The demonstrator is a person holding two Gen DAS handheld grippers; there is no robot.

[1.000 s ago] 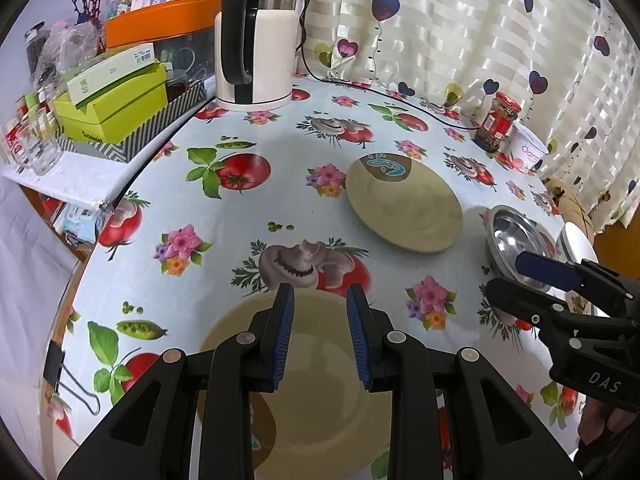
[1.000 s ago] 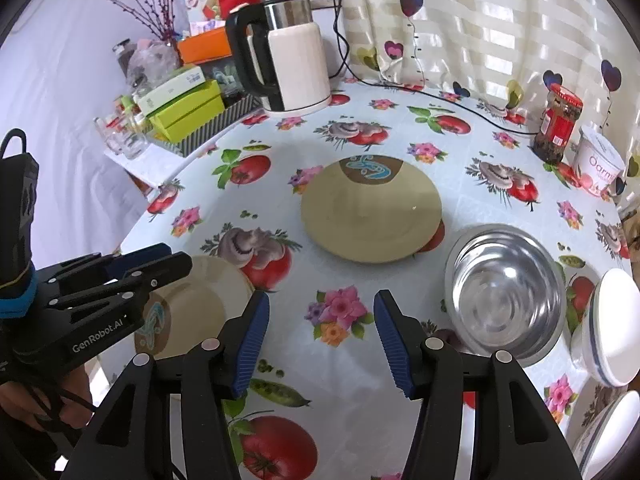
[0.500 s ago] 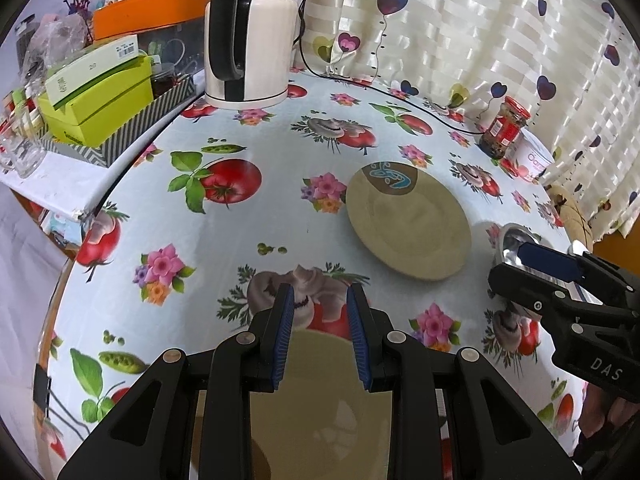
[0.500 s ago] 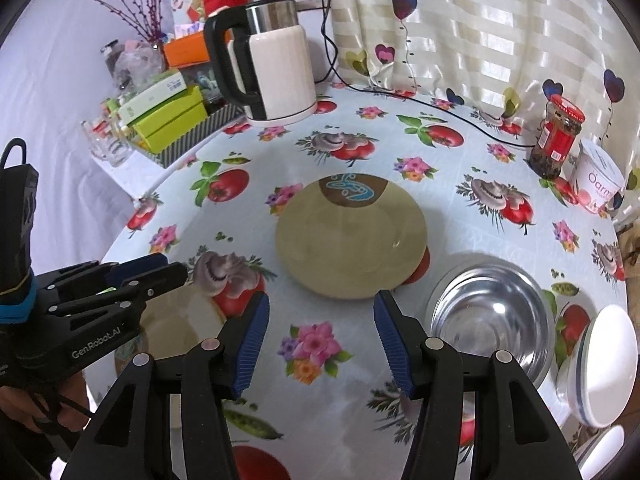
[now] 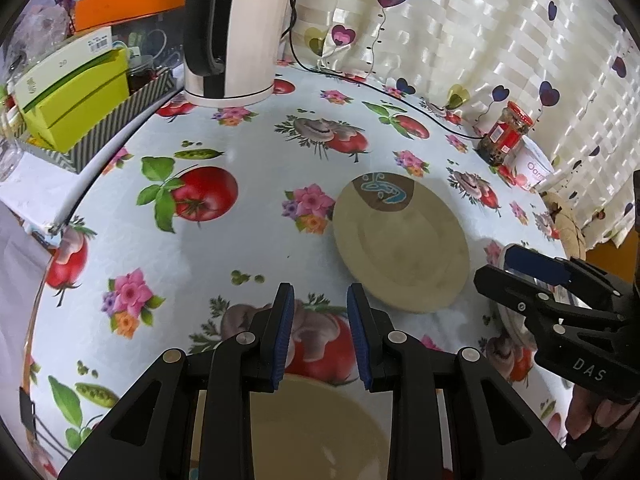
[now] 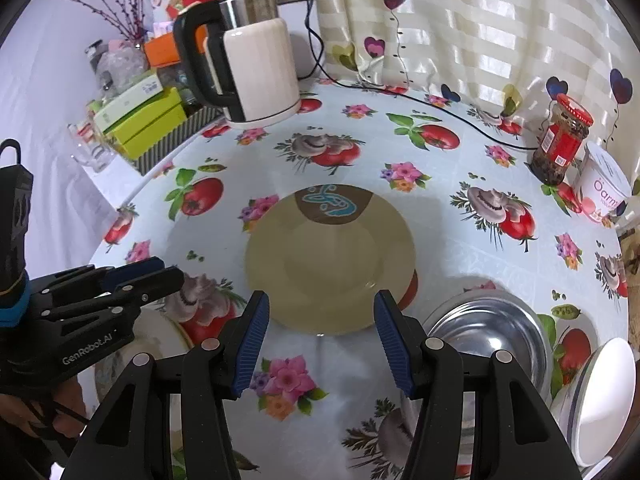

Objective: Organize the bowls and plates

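Observation:
A beige plate with a brown-and-blue patch [image 5: 400,244] [image 6: 328,256] lies mid-table on the fruit-print cloth. A second beige plate [image 5: 312,424] [image 6: 160,340] lies nearer, under my left gripper [image 5: 320,332] [image 6: 168,272], which hovers open above its far rim, holding nothing. My right gripper [image 6: 322,336] [image 5: 494,266] is open too, its fingers straddling the near edge of the patterned plate from above without touching it. A steel bowl [image 6: 492,336] sits to its right, with a white bowl [image 6: 604,392] beyond, at the table's right edge.
A white kettle [image 5: 236,40] [image 6: 256,76] stands at the back with its black cable [image 6: 480,136] running along the curtain. A red-lidded jar [image 6: 560,140] and a yoghurt tub [image 6: 604,188] stand back right. Green boxes [image 5: 76,108] sit past the table's left edge.
Both grippers have moved forward over the table towards the patterned plate. The near plate has slid down under the left gripper. Neither gripper's opening has changed.

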